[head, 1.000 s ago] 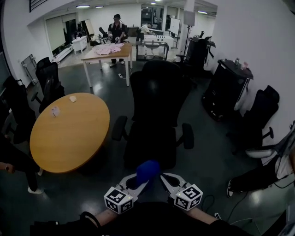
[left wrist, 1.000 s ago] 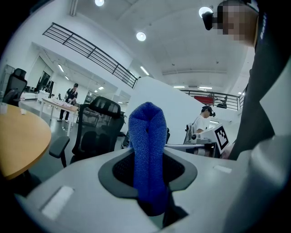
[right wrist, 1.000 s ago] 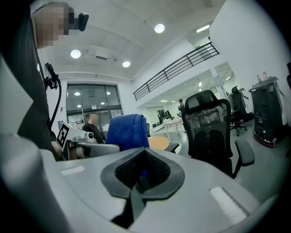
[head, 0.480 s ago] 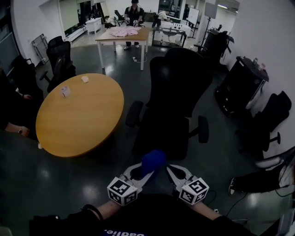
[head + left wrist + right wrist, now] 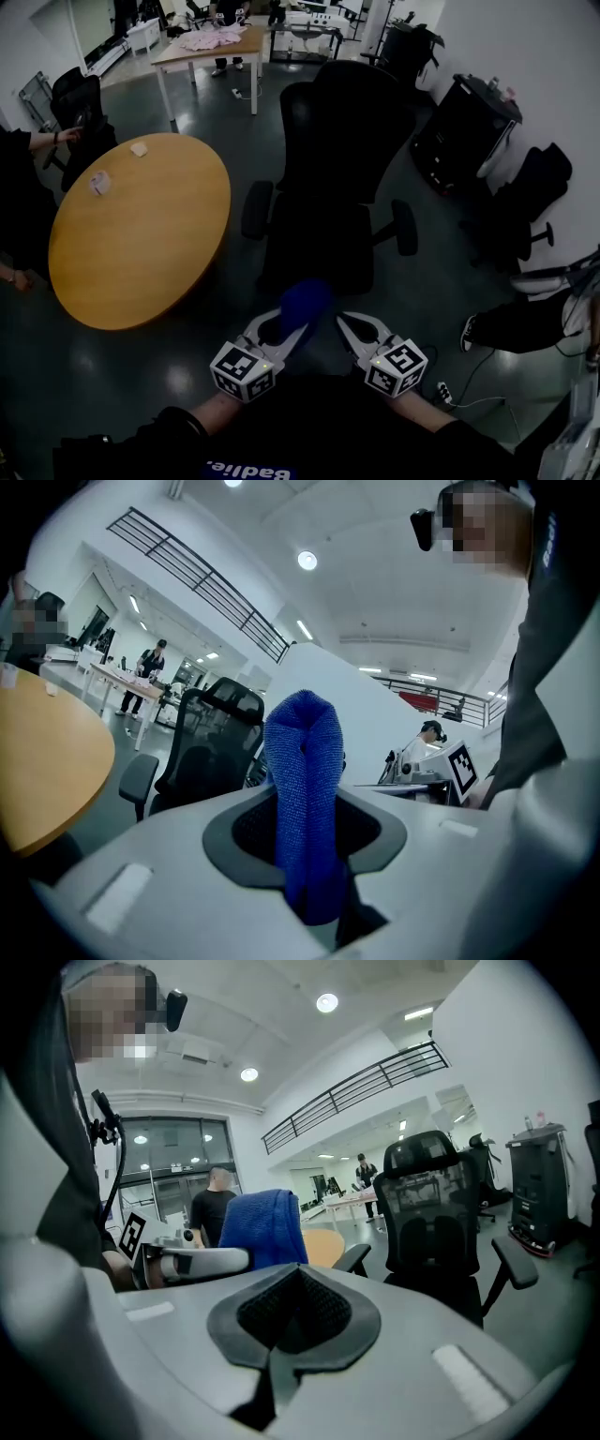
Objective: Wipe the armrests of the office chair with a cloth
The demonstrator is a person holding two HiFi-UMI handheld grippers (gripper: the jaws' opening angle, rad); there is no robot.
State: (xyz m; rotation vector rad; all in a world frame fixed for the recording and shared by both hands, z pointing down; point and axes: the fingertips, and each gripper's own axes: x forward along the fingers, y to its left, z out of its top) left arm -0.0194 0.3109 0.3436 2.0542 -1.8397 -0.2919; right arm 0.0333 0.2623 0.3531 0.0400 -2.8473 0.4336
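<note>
The left gripper (image 5: 279,332) is clamped shut on a blue cloth (image 5: 305,780), which is folded and stands up out of the pinched jaws as a rounded hump. The right gripper (image 5: 292,1321) has its jaws pressed together with nothing between them, and it sits just beside the left one, close to the person's body.

Both point at a black office chair (image 5: 333,220) on the dark floor, its seat toward the person and its mesh back on the far side. The cloth hangs in front of the seat's near edge, apart from the armrest nearer the table (image 5: 256,209) and from the opposite armrest (image 5: 404,227).

A round wooden table (image 5: 131,244) stands just left of the chair, with two small white items (image 5: 99,183) near its far edge.
</note>
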